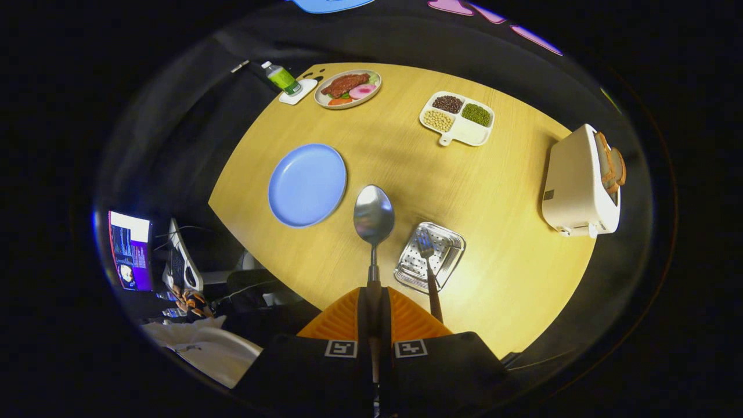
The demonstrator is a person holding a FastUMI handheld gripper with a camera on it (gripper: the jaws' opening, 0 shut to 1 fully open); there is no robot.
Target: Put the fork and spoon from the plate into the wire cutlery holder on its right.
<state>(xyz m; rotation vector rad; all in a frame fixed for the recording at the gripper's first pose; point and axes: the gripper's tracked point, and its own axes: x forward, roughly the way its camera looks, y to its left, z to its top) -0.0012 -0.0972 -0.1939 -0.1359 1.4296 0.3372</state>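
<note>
Now gripper (371, 302) pinches spoon (374, 223) handle, bowl pointing ahead; wire cutlery holder (429, 255), fork (428, 261) inside, sits just right of spoon.

Gripper (374, 302) clamped on spoon (374, 223) handle, bowl sticking out ahead, above table (511, 232). Fork (428, 264) stands in wire holder (430, 255) just right of fingers, nr table's near edge. Blue plate (306, 184) w/o cutlery by left edge. Toaster (580, 183) at right edge.
</note>
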